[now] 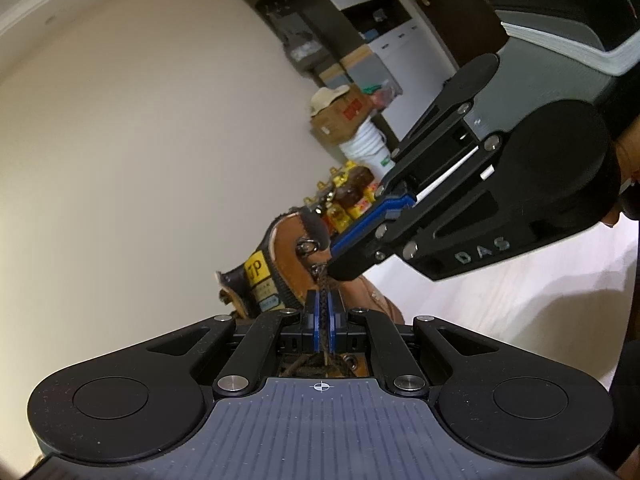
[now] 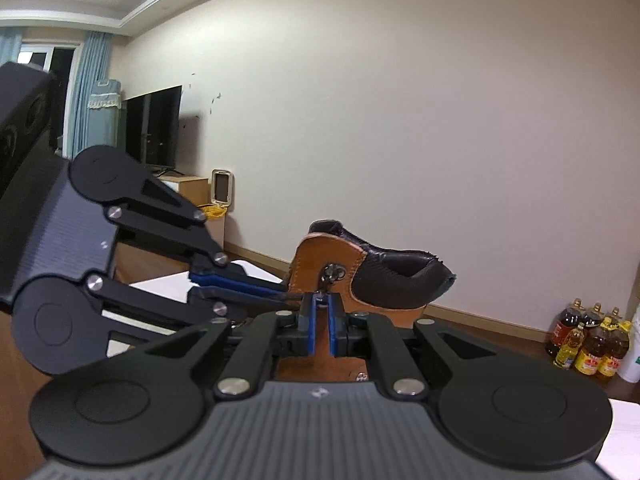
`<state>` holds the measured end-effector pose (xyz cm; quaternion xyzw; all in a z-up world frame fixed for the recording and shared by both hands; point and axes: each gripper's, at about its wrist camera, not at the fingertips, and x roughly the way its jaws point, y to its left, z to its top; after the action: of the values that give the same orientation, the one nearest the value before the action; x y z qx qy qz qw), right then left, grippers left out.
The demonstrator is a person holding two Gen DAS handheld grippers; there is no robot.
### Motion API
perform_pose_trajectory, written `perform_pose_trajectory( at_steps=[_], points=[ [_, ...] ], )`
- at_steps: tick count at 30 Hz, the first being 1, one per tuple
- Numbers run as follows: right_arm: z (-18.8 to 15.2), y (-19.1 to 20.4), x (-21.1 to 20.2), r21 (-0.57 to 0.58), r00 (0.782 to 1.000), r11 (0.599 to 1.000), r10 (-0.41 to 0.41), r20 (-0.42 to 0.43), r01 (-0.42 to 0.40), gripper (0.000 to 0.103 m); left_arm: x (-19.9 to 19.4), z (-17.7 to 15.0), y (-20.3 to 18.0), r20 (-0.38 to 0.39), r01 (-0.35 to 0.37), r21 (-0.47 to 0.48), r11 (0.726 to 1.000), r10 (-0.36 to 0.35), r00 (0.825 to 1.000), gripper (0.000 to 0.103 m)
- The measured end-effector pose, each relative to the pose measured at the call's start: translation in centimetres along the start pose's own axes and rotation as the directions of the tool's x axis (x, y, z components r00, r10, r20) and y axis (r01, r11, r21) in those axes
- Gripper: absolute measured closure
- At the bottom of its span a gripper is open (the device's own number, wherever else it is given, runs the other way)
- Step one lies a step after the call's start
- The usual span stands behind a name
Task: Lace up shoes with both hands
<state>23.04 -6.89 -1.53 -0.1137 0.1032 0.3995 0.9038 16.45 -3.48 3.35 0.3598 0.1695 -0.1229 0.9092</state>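
Cream wall and a white desk (image 1: 520, 304) back the work. Left to right: the left hand-held gripper (image 1: 323, 322) clamps its blue pads on the dark braided lace (image 1: 322, 332), keeping it taut just ahead of its tips. Directly beyond stands the boot (image 2: 320, 256), tan smooth leather with a black padded collar and metal hooks (image 2: 334, 272). From the right, the right hand-held gripper (image 2: 321, 322) noses at a hook; its narrow gap looks empty, though I cannot tell for certain.

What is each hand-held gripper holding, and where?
Left hand-held gripper: the dark lace, just below the boot's hook. Right hand-held gripper: cannot tell.
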Motion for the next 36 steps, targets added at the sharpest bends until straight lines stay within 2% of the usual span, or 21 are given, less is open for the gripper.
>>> perform_pose_trajectory(
  at_steps=[2,6,10,13,20,25,26,29,31,34,36],
  points=[
    [-0.1,0.1,0.0,-0.021,1.0,1.0,-0.019,-0.007,0.019,0.096,0.2,0.0,0.1,0.0,0.003,-0.004,1.0,-0.003,1.0,0.098],
    [-0.6,1.5,0.6,-0.229,0.995,0.969,-0.097,-0.026,0.088,0.093,0.4,0.0,0.4,0.0,0.012,-0.015,1.0,-0.012,1.0,0.098],
    [-1.3,3.2,1.3,-0.431,0.988,0.893,-0.154,-0.018,0.131,0.093,0.6,0.0,0.6,0.0,0.02,-0.031,0.999,-0.02,1.0,0.098],
    [-1.7,4.3,1.6,-0.537,0.984,0.829,-0.178,0.011,0.155,0.093,0.8,-0.1,0.8,-0.002,0.024,-0.041,0.999,-0.024,1.0,0.097],
    [-2.4,5.7,2.4,-0.696,0.975,0.692,-0.213,0.058,0.192,0.093,1.0,-0.3,1.3,0.001,0.036,-0.065,0.997,-0.036,0.999,0.096],
    [-2.6,6.2,2.9,-0.747,0.979,0.642,-0.196,0.054,0.17,0.097,1.2,-0.5,1.6,0.003,0.038,-0.079,0.996,-0.038,0.999,0.095],
    [-2.6,6.3,3.0,-0.75,0.979,0.64,-0.196,0.052,0.168,0.099,1.3,-0.6,1.7,0.004,0.04,-0.085,0.996,-0.04,0.999,0.095],
    [-2.4,5.8,3.0,-0.712,0.979,0.683,-0.2,0.03,0.162,0.1,1.1,-0.8,2.1,0.016,0.058,-0.122,0.991,-0.057,0.998,0.095],
    [-2.4,5.0,3.1,-0.659,0.975,0.736,-0.223,-0.019,0.155,0.101,0.6,-1.2,2.5,0.022,0.058,-0.141,0.988,-0.055,0.998,0.091],
    [-3.1,3.7,2.8,-0.577,0.959,0.802,-0.262,-0.105,0.156,0.101,-0.7,-2.5,3.8,0.031,0.035,-0.194,0.98,-0.03,0.999,0.09],
    [-3.7,3.1,2.0,-0.508,0.951,0.851,-0.253,-0.177,0.132,0.101,-1.1,-3.6,4.6,0.009,0.009,-0.228,0.974,-0.007,1.0,0.09]
  ],
)
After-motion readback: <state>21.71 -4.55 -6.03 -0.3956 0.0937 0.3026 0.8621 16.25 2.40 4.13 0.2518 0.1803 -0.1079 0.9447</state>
